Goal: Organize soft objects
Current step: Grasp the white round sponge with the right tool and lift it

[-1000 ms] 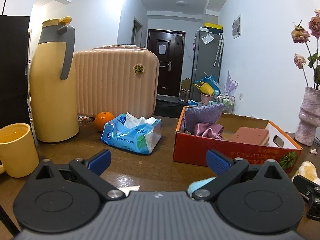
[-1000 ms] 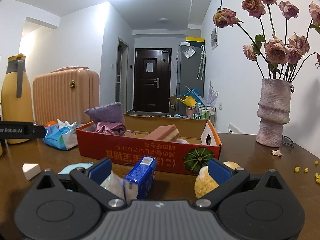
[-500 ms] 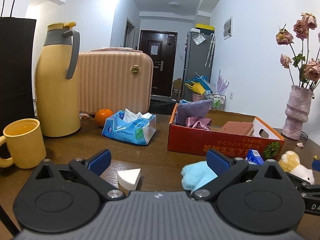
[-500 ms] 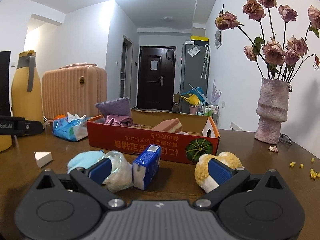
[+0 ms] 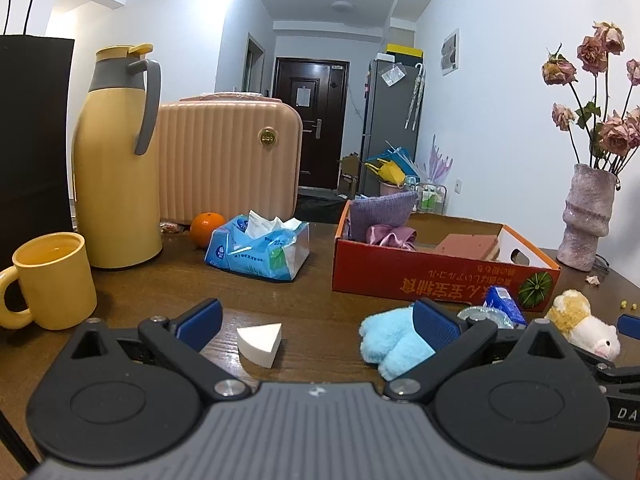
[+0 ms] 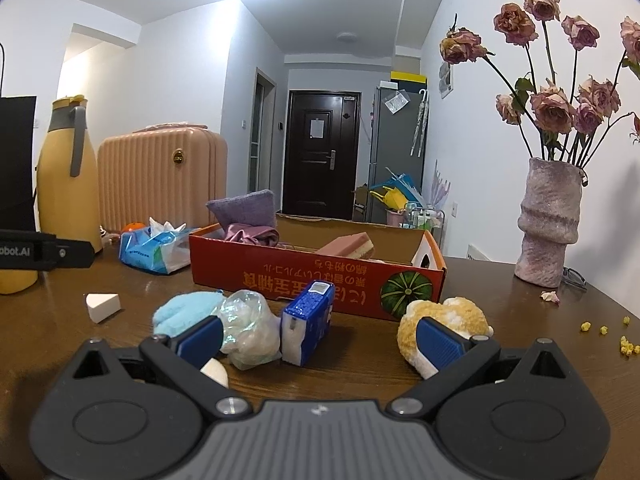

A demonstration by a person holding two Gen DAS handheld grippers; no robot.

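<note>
Selection step, nothing gripped yet. The red cardboard box (image 6: 316, 280) sits ahead of both grippers on the counter (image 5: 168, 284). Left gripper (image 5: 316, 322) is wide open, white sponge wedge (image 5: 260, 338) between its fingers; right gripper (image 6: 320, 336) is wide open, empty. Next move, in my judgement: advance and close on the wedge.

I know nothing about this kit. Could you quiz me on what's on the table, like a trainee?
1. True or false: the purple cloth lies inside the red box.
2. What sits nearest in front of the open left gripper? A) orange B) white wedge C) vase
3. Fill in: the blue tissue pack stands between the clear bag and the ____ toy.

Key:
1. True.
2. B, the white wedge.
3. Plush: the plush toy, by the open right gripper.
</note>
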